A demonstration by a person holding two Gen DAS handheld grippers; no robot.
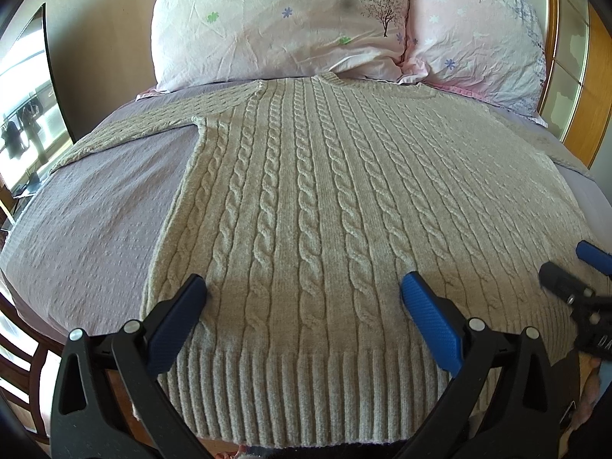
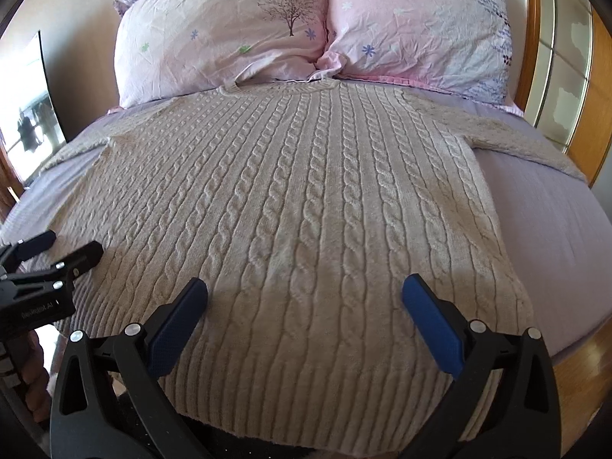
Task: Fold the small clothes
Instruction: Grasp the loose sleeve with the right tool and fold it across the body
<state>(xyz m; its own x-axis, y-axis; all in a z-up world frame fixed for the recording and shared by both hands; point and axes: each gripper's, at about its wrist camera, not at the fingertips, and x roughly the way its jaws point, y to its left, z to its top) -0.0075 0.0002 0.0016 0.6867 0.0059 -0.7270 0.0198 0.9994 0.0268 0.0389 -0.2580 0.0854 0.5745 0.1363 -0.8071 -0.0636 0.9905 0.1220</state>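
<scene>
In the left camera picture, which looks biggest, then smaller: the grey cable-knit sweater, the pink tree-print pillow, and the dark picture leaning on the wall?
1. Grey cable-knit sweater, by far the largest.
2. Pink tree-print pillow.
3. Dark picture leaning on the wall, smallest, though the fisheye edge squeezes it, so its rank below the pillow is unsure.

- We see bright daylight in both views; the window reflected in the mirror (image 1: 26, 114) at the left is blown out.
- Soft shadows fall on the sweater (image 1: 306, 210) by the left gripper (image 1: 304, 290) and the right gripper (image 2: 305, 292).
- Fisheye distortion bows the bed (image 2: 554, 222); corners go black.
- Focus is sharp centrally, softer at the rim.
</scene>
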